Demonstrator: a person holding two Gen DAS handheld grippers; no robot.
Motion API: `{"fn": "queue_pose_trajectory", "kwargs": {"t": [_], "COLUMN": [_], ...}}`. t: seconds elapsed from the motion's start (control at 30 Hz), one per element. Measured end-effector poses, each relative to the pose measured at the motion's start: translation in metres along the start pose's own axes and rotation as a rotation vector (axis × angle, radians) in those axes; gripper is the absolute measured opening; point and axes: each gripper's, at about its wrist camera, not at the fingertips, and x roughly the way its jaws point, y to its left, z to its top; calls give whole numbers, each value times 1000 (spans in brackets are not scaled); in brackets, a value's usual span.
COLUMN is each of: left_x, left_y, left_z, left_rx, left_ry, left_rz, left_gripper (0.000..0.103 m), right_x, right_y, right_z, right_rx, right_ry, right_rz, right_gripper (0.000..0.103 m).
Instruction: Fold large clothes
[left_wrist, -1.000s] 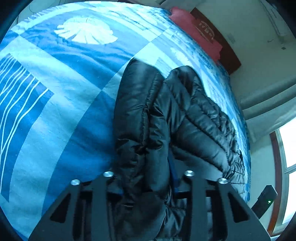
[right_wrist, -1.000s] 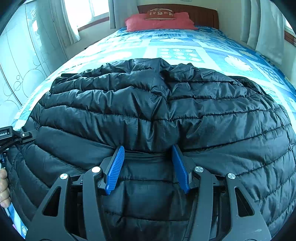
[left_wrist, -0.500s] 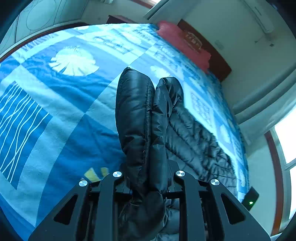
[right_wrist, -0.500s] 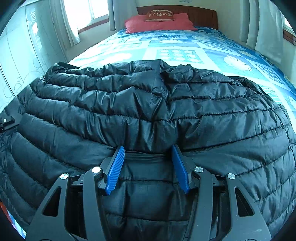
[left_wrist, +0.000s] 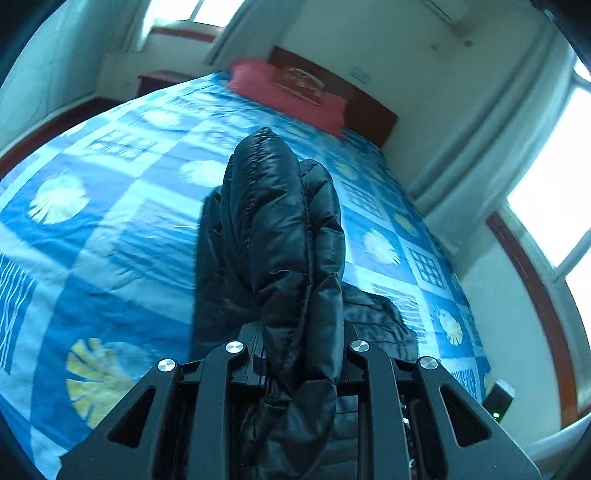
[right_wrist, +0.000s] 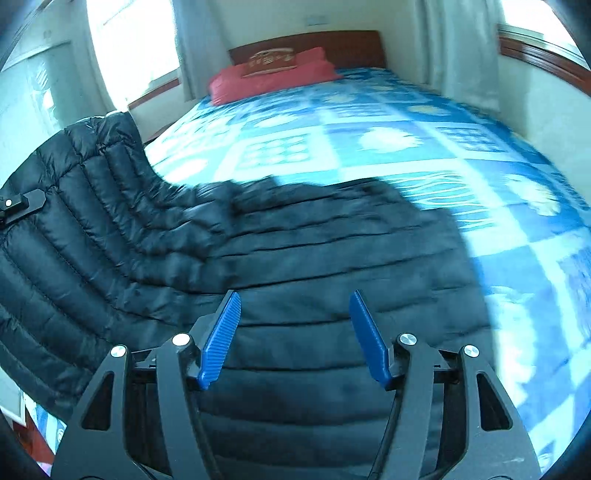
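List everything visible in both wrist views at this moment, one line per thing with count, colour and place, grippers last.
puffer jacket: one, black, most of it spread on the bed, one side lifted at the left gripper
bedspread: one, blue with pale patchwork shapes, covering the bed
pillow: one, red with a patterned panel on top, at the head of the bed
headboard: one, dark brown wood, behind the pillow
curtains: pale, hanging by the windows
nightstand: one, dark wood, beside the bed's head
left gripper: one, black, shut on a raised fold of the jacket
right gripper: one, black with blue pads, open, low over the spread jacket
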Motion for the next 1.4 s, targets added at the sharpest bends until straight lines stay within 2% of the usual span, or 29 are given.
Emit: {"fn": "queue_pose_trajectory", "kwargs": {"t": [0.2, 0.4, 0.57, 0.7, 0.77, 0.83, 1.0, 1.1, 1.3, 1.4], "left_x": [31, 94, 138, 153, 150, 144, 123, 104, 73, 58], "left_y": [-72, -131, -145, -150, -152, -156, -173, -180, -177, -170], "left_z": [-16, -54, -84, -93, -93, -95, -99, -99, -98, -97], "left_rx": [90, 168, 201, 220, 233, 243, 251, 254, 272, 291], "left_ry": [46, 148, 221, 232, 229, 225, 199, 176, 149, 117], "left_rz": [-50, -78, -50, -29, -25, -30, -71, -100, -148, -139], "left_gripper": [21, 21, 21, 22, 22, 27, 49, 55, 56, 56], "right_x": [-19, -23, -23, -19, -19, -20, -27, -35, -56, -65], "right_y": [-66, -116, -142, -151, -154, -154, -150, -147, -132, -119], "right_z": [0, -9, -24, -30, -31, -32, -33, -33, -30, -26], "right_rx": [50, 110, 157, 180, 189, 191, 185, 183, 173, 163], "right_ry": [-19, -14, 12, 28, 29, 29, 19, 10, -25, -42], "right_rz": [-62, -116, -140, -141, -139, -137, -140, -145, -141, -119], "right_gripper": [62, 62, 62, 62, 62, 62, 62, 62, 62, 62]}}
